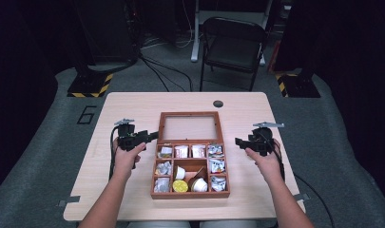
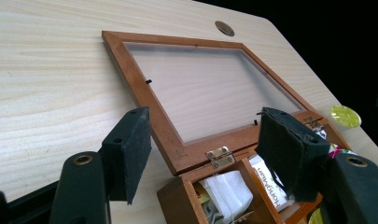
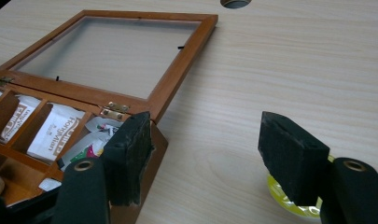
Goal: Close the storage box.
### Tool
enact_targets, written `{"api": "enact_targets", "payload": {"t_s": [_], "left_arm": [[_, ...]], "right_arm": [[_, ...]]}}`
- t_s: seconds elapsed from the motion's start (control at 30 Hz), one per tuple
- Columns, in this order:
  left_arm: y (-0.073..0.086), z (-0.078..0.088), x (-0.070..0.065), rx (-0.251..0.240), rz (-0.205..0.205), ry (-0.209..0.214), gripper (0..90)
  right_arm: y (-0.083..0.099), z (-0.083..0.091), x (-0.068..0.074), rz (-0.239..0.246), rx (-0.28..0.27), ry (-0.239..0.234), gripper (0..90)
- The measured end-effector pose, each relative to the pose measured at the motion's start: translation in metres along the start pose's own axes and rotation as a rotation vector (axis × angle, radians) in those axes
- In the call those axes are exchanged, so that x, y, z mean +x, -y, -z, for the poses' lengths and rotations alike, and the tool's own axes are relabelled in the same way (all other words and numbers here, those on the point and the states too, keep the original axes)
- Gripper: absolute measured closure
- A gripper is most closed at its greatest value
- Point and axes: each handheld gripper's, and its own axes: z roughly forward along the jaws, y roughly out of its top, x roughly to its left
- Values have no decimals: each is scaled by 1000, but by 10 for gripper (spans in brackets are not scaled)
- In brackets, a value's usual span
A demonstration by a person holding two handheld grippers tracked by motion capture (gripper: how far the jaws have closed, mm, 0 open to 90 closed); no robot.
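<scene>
Wooden box between tools, lid open flat

Lab or studio: hazard-taped stand bases, floor cables, folding chair.

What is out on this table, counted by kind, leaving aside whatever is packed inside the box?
Hand-held grippers: 2, left gripper and right gripper
Wooden box, lid open: 1
Yellow-topped capsule beside the box: 1
Total: 4

Folding chair stood behind the pale wood worktop, cables trailed across grey floor, w/ hazard-striped base at far left.
</scene>
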Motion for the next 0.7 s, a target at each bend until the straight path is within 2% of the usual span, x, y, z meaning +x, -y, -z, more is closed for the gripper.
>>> {"api": "enact_targets", "payload": {"t_s": [0.3,0.4,0.5,0.7], "left_arm": [[-2,-3,-3,6,-8,2,357],[-2,-4,-4,4,-2,2,356],[-2,-5,-3,17,-9,-1,356],[-1,-8,-2,33,-20,-5,356]], "right_arm": [[-12,-7,18,33,11,-37,370],[-15,-8,21,46,7,-44,370],[-19,-9,27,46,19,-53,368],[-25,-15,32,75,29,-63,369]]}}
